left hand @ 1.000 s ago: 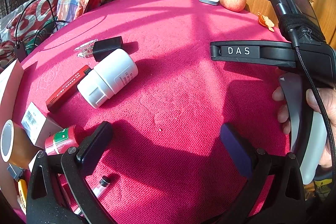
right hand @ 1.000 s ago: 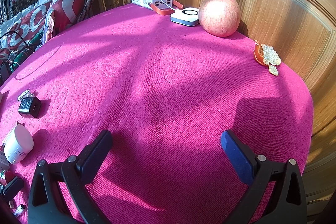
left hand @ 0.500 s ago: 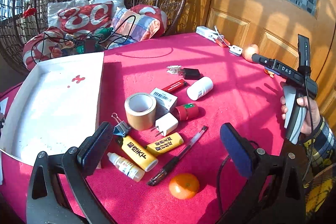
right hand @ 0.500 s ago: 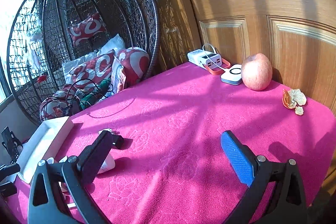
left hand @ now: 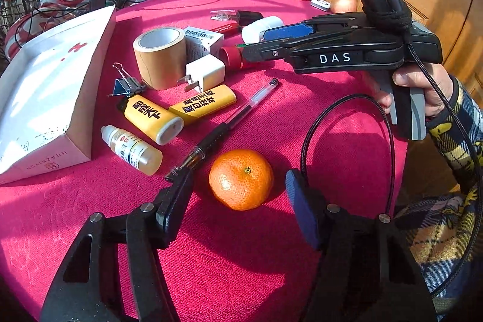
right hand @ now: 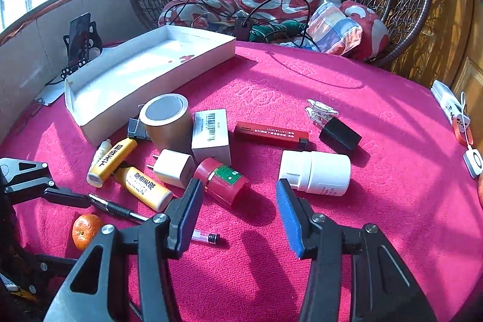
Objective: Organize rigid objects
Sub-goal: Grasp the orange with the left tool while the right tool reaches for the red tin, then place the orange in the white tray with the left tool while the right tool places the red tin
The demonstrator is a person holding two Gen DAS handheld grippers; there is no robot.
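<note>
Nothing picked up yet, I'm at the approach step. My right gripper (right hand: 238, 201) hangs wide open and empty over the pink cloth table (right hand: 377, 216), fingers pointing between the red can (right hand: 225, 181) and the white pill bottle (right hand: 317, 172). My left gripper (left hand: 238, 192) is also spread wide, holding nothing, with the orange (left hand: 241, 178) sitting between its fingers, not touched as far as I can tell.

The clutter sits mid-table, right of the white cardboard tray (right hand: 99, 113), which is empty and I'd guess is the drop spot. The next move calls for lowering the right gripper onto the red can, closing across its round body, then carrying it left and far to the tray.

Materials: the can looks like glossy metal or plastic, lying on its side, so it may roll. The pill bottle is smooth matte plastic with a ribbed cap. The tape roll (right hand: 167, 122) is a stiff brown ring standing on end. The pen (left hand: 229, 122) is thin, clear plastic with a black grip. The white charger plug (right hand: 173, 168) is a boxy hard block. The cloth is a nubby towel weave, good friction.
</note>
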